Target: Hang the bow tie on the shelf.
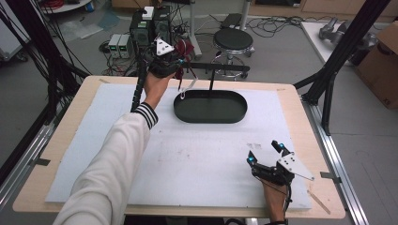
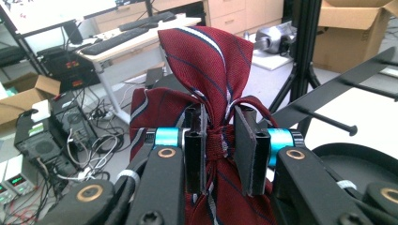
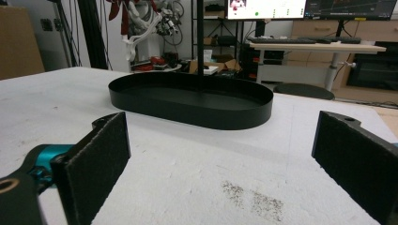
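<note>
Left tongs (image 1: 174, 62) raised above the far edge of the counter (image 1: 291, 101), just beside the left end of the black oval tray (image 1: 211, 115), jaws pinched on a dark red striped necktie (image 2: 211, 65). Tie fabric bunched into a narrow neck between the two black pads in the left gripper view, a broad fold standing up above the jaws and more cloth hanging below (white and dark stripes running along it). Something white and strap-like (image 1: 187, 88) dangling from the same tongs down toward the tray's left rim in the high view; too small to tell what. Black stand: thin upright post (image 1: 211, 82) rising from the tray, horizontal bar (image 1: 220, 69) across its top, short pegs along that bar visible at the right of the left gripper view. Tie close to the bar's left end, contact with it not clear. Left sleeve (image 1: 117, 154), white with dark-striped cuff, stretched diagonally across the white mat (image 1: 197, 164). Right tongs (image 1: 266, 152) low over the mat near the counter's near right corner, jaws spread wide with nothing between them, foam pads well apart in the right gripper view. Tray straight ahead of them there, nothing lying in it. Faint brownish specks (image 3: 256, 199) on the mat just ahead of the right tongs. Round black stool (image 1: 233, 40) on the floor beyond the counter.
</note>
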